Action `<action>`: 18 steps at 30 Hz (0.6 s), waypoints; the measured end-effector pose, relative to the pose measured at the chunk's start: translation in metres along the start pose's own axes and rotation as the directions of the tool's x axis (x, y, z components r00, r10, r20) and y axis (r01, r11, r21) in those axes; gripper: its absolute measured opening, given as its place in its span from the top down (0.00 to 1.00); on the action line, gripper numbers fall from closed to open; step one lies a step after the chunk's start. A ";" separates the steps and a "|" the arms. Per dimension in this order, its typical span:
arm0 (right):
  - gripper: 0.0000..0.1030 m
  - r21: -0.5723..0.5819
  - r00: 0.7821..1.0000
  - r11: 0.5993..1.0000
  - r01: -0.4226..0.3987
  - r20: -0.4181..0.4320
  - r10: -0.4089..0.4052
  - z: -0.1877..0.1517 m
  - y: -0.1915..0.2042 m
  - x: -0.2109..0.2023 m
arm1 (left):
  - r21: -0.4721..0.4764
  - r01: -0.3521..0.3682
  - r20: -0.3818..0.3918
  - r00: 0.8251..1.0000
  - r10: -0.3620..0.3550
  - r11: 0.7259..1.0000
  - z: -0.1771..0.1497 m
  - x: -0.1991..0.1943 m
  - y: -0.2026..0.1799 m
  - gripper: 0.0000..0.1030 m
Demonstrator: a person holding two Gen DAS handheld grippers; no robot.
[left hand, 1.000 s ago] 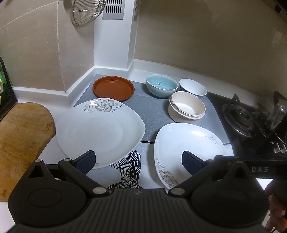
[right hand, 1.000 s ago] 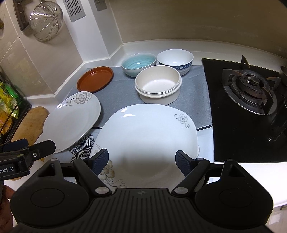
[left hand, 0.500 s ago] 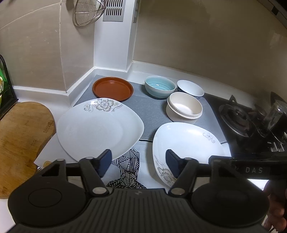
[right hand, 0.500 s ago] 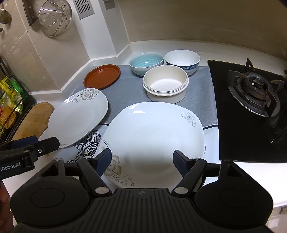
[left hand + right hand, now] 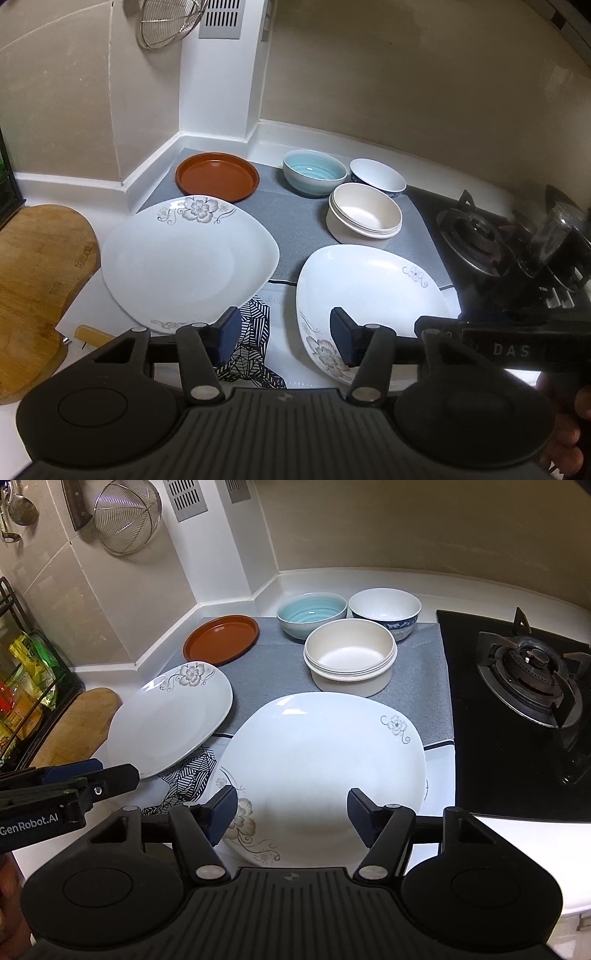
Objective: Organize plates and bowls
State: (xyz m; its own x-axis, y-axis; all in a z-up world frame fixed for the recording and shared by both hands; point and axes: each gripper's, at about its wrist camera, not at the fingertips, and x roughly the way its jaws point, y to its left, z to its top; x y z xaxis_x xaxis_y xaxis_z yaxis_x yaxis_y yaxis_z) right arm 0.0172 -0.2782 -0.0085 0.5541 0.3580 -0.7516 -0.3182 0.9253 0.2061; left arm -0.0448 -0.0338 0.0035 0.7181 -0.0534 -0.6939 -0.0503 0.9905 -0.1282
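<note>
Two white floral plates lie at the front of the counter: one on the left (image 5: 184,262) (image 5: 170,716), one on the right (image 5: 369,288) (image 5: 325,760). Behind them on a grey mat (image 5: 295,221) sit a brown plate (image 5: 217,177), a blue bowl (image 5: 314,177), a white bowl with blue trim (image 5: 384,609) and stacked cream bowls (image 5: 364,218). My left gripper (image 5: 284,339) hovers over the patterned cloth between the plates, jaws closing on nothing. My right gripper (image 5: 293,819) hangs above the right plate's near rim, jaws closing, pads clear of it.
A wooden cutting board (image 5: 33,280) lies at the left. A black gas stove (image 5: 532,668) borders the mat on the right. A wire strainer (image 5: 127,515) hangs on the wall, and a rack of packets (image 5: 26,686) stands far left.
Both pairs of jaws have narrowed, the left far more than the right. Neither hand has shifted much, and no dish has moved.
</note>
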 end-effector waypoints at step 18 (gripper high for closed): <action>0.51 -0.023 1.000 1.000 -0.004 0.011 0.004 -0.006 -0.008 -0.008 | -0.006 -0.003 -0.002 1.000 0.003 1.000 -0.011 -0.006 -0.011 0.40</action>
State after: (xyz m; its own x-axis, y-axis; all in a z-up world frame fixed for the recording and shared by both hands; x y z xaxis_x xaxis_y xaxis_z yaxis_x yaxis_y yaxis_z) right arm 0.0108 -0.2892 -0.0074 0.5611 0.3633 -0.7438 -0.3378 0.9208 0.1949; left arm -0.0561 -0.0458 0.0010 0.7168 -0.0510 -0.6954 -0.0563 0.9898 -0.1307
